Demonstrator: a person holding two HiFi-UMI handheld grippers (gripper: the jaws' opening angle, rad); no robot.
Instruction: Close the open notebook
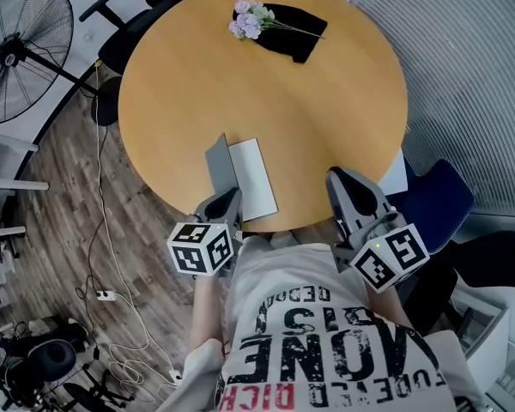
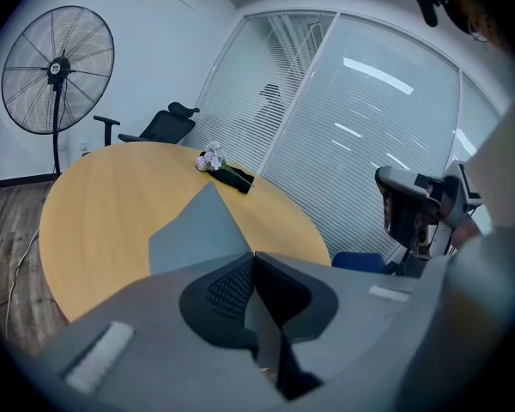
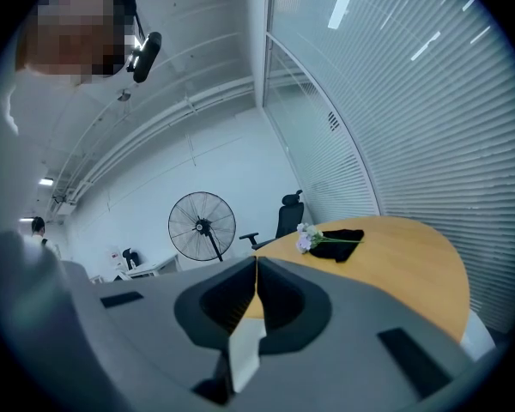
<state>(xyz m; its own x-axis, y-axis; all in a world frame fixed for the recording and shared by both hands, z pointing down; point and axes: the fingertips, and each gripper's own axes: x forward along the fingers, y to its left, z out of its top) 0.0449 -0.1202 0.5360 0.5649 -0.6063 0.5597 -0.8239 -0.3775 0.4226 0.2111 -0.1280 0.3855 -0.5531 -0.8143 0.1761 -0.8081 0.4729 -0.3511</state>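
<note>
Left tongs (image 1: 226,202) pinch notebook (image 1: 253,178) cover (image 1: 218,163), raised ready to fold shut; right tongs (image 1: 345,183) closed, idle beside tabletop (image 1: 326,84) edge.

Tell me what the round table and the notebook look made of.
Table: wood or wood-look laminate, smooth satin; even orange-tan top, faint sheen. Notebook: white paper pages, matte; grey cover, likely thin card or plastic, since it stands lifted without sagging.
</note>
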